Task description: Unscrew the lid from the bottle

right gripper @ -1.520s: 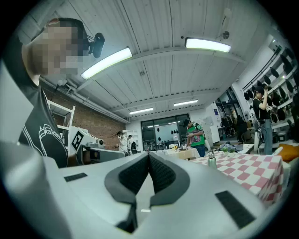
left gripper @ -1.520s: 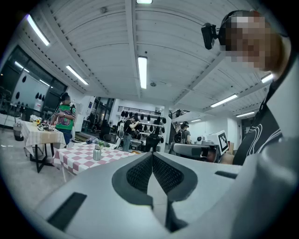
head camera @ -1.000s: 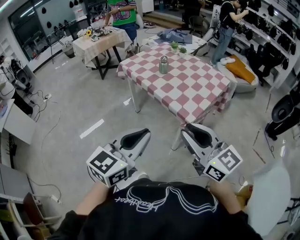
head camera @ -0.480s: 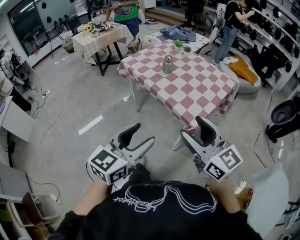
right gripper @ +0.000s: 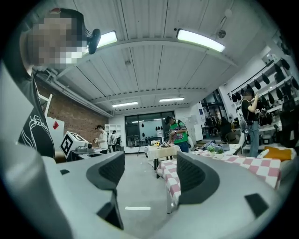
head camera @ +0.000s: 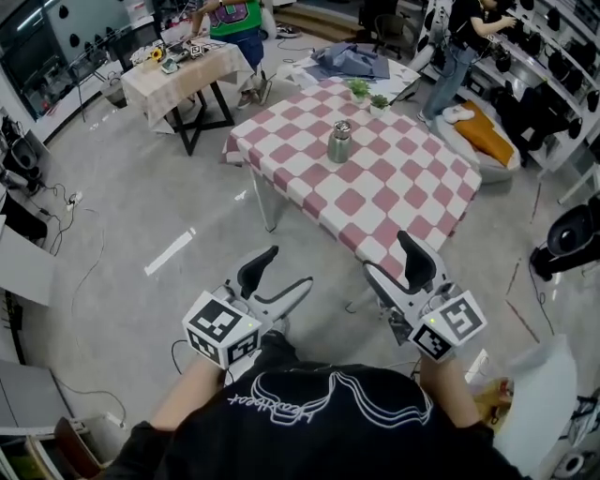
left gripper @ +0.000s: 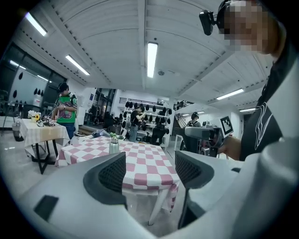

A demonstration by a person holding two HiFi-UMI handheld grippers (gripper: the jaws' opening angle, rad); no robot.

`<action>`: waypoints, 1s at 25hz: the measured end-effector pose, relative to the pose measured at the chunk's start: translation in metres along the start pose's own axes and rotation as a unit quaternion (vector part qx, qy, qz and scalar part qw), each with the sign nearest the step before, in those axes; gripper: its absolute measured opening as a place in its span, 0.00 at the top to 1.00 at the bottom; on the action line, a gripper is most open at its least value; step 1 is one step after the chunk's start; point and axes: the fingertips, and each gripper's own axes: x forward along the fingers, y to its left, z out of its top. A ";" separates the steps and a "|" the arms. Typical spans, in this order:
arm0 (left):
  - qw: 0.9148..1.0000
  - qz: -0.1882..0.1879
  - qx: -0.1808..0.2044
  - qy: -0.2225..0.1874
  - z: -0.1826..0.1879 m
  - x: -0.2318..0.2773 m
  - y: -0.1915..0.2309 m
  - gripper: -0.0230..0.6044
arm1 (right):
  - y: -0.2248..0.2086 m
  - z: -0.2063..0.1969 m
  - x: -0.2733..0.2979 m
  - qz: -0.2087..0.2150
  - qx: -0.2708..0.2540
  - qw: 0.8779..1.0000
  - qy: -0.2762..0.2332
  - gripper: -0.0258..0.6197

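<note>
A small metal bottle with its lid on stands upright on the pink-and-white checked table, toward the far side. My left gripper and right gripper hover over the floor short of the table's near corner, well away from the bottle. Both have just been opening their jaws, which stand wide with nothing between them. In the left gripper view the bottle shows far off, left of the gripper. The right gripper view shows open jaws at the gripper and the table's edge; the bottle is not seen there.
Two small potted plants sit at the table's far edge. A second clothed table stands at the back left with a person in green beside it. Another person stands by the racks at right. Cables lie on the floor at left.
Both grippers went from shut to wide open and moved forward toward the checked table, which now appears nearer.
</note>
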 end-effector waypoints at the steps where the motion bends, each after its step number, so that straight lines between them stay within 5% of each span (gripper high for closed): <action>1: 1.000 -0.004 -0.001 0.003 0.001 0.007 0.015 0.46 | -0.007 0.000 0.013 -0.007 0.003 1.000 0.002 0.43; 13: 0.997 -0.059 0.019 0.055 -0.005 0.105 0.188 0.44 | -0.098 -0.024 0.152 -0.108 0.027 0.993 0.032 0.43; 25: 0.985 -0.140 0.043 0.092 -0.014 0.192 0.241 0.43 | -0.149 -0.047 0.188 -0.165 0.040 0.984 0.055 0.42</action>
